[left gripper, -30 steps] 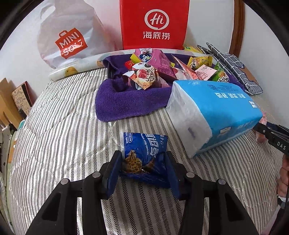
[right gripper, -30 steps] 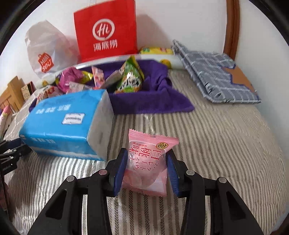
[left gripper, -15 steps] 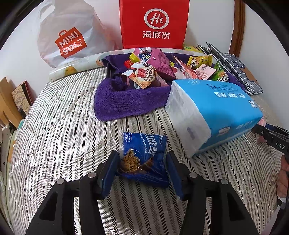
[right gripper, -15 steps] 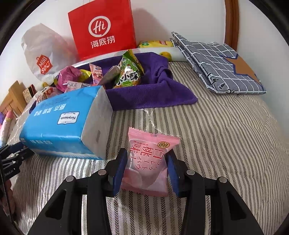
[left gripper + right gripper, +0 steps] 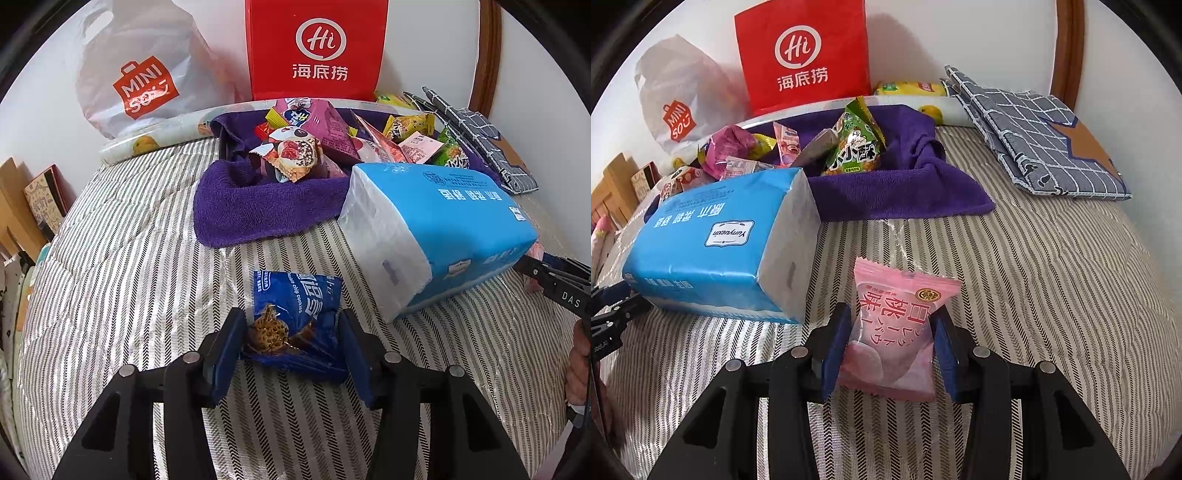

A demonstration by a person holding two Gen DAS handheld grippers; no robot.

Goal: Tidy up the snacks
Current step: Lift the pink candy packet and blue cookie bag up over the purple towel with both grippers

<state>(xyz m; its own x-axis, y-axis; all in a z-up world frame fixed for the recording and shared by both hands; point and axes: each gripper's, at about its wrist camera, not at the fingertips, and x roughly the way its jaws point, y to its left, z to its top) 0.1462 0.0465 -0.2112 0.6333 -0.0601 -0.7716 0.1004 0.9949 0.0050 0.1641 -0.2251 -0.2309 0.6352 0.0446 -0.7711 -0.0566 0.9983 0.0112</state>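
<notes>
A blue chocolate-chip cookie packet (image 5: 295, 317) lies on the striped bedcover between the fingers of my left gripper (image 5: 291, 332). The jaws stand apart with small gaps beside the packet. A pink peach-flavour snack packet (image 5: 894, 328) lies between the fingers of my right gripper (image 5: 890, 332); the pads are close against its sides. A pile of assorted snack packets (image 5: 325, 136) sits on a purple towel (image 5: 266, 206) farther back; it also shows in the right wrist view (image 5: 897, 184).
A blue tissue pack (image 5: 443, 225) lies between the two grippers, also in the right wrist view (image 5: 720, 251). A red paper bag (image 5: 317, 48) and a white plastic bag (image 5: 140, 81) lean on the wall. A folded checked cloth (image 5: 1041, 136) lies at the right.
My left gripper has opened slightly around the blue packet, which now rests on the bedcover. The right gripper has lowered the pink packet a little and its jaws have eased.
</notes>
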